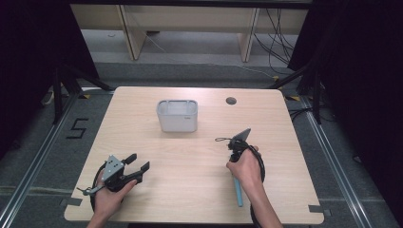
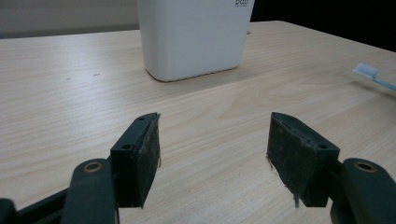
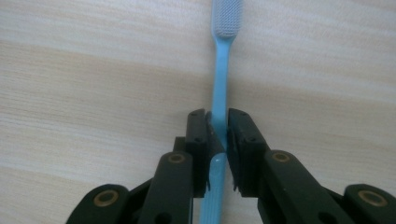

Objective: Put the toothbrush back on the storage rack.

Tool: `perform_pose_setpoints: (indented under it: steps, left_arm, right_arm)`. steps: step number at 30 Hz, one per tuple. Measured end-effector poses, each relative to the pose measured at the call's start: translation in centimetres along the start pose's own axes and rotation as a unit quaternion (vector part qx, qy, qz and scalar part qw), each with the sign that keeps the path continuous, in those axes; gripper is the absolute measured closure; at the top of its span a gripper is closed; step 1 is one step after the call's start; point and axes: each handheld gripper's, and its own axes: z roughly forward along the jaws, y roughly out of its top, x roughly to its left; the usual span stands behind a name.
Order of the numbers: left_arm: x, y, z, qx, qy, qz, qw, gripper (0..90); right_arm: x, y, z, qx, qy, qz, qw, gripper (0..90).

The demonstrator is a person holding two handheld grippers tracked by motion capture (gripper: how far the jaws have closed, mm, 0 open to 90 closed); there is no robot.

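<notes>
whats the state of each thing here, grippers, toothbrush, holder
left gripper: open, nothing between its jaws
right gripper: shut on the toothbrush handle
toothbrush: lying flat on the table, gripped at the handle
white holder: upright, untouched, apart from both grippers

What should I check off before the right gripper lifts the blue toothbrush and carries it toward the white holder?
1. Right gripper jaws shut on the toothbrush handle: ok.
2. Grip centred on the handle: ok, the handle runs straight between the two jaws.
3. Toothbrush off the table: cannot tell.
4. White holder upright, opening facing up: ok.
5. Path from the right gripper to the holder free of things: ok in the high view.
6. Left gripper out of the way: ok, jaws open, holding nothing, near the table's front left.
</notes>
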Motion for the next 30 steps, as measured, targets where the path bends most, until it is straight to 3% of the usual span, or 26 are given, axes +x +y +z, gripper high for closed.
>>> perform_pose_setpoints:
  steps: [3,10,11,14,19,20,22,24,25,26,27,30]
  left_arm:
    - [0.0,0.0,0.0,0.001,0.0,0.0,1.0,33.9]
    - [0.0,0.0,0.0,0.001,0.0,0.0,1.0,33.9]
    - [0.0,0.0,0.0,-0.002,-0.001,0.0,1.0,33.9]
    - [-0.1,0.0,0.0,0.002,0.001,0.002,1.0,34.0]
    - [-0.1,0.0,0.0,0.003,0.002,0.001,1.0,34.0]
    - [0.0,0.0,0.0,0.003,0.002,0.001,1.0,34.0]
    - [0.0,0.0,0.2,-0.001,-0.001,0.001,1.0,34.0]
    - [0.0,0.0,0.2,-0.001,-0.001,0.0,1.0,34.1]
    - [-0.1,0.0,0.1,0.005,0.002,0.0,1.0,34.0]
    - [-0.1,0.0,0.1,0.005,0.002,0.0,1.0,34.1]
    - [-0.1,0.1,0.2,0.006,0.002,0.0,1.0,34.1]
    - [-0.1,0.1,0.2,0.006,0.002,-0.001,1.0,34.1]
  right_arm:
    - [-0.5,-0.2,-0.1,-0.016,0.001,-0.02,0.9997,79.6]
    - [-0.5,-0.4,-0.7,-0.021,0.015,-0.019,0.9995,79.6]
    - [-0.9,-0.4,-0.9,-0.021,0.014,-0.043,0.9988,79.7]
    - [-0.7,-0.4,-1.0,-0.031,0.014,-0.032,0.9989,79.7]
    - [-0.9,-0.4,-1.3,-0.042,0.017,-0.044,0.998,79.7]
    - [-1.1,-0.4,-1.4,-0.048,0.027,-0.059,0.9967,79.7]
    - [-1.2,-0.5,-1.7,-0.043,0.017,-0.075,0.9961,79.7]
    - [-1.1,-0.5,-1.6,-0.054,0.021,-0.062,0.9964,79.7]
    - [-1.2,-0.4,-1.8,-0.05,0.036,-0.064,0.9961,79.7]
    - [-1.4,-0.4,-1.7,-0.06,0.028,-0.079,0.9947,79.7]
    - [-1.3,-0.4,-1.9,-0.057,0.032,-0.065,0.9957,79.7]
    - [-1.0,-0.4,-2.2,-0.065,0.018,-0.059,0.996,79.7]
